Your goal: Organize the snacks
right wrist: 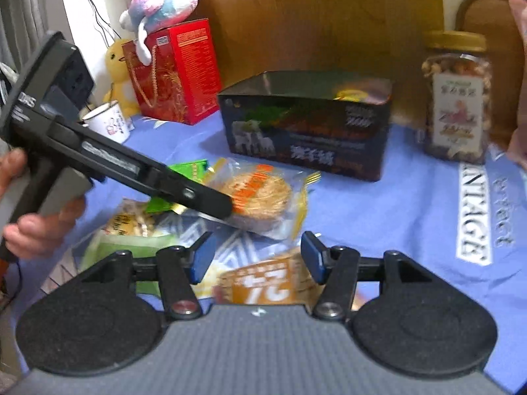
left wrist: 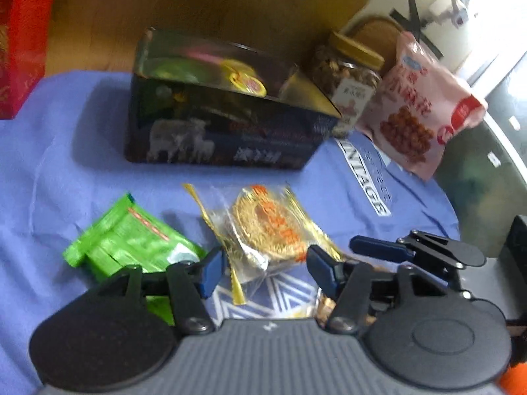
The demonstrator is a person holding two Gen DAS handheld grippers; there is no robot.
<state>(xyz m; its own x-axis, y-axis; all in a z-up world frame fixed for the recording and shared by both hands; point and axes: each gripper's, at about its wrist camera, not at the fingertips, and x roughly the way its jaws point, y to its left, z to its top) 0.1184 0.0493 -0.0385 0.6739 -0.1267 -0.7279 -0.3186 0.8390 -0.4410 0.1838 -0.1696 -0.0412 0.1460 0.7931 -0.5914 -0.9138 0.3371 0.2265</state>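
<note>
Left wrist view: one open dark tin (left wrist: 224,125) at 12 o'clock holds a yellow-lidded item. One nut jar (left wrist: 346,75) and one pink bag (left wrist: 425,112) stand at 2 o'clock. Left claw (left wrist: 266,273) gapes empty around the noodle-cake packet (left wrist: 266,227); one green packet (left wrist: 131,240) lies at 10 o'clock. Right claw (right wrist: 257,258) gapes empty above an orange packet (right wrist: 263,286).

Both views soft, motion-blurred, moderately lit indoors. Left wrist: blown-out daylight at 1–2 o'clock, dark tin (left wrist: 227,112) throws shadow on blue cloth (left wrist: 66,151) toward 9 o'clock, glare on tin top. Right wrist: even light, label text smeared, fisheye bending at edges, nearest packets under the camera out of focus.
</note>
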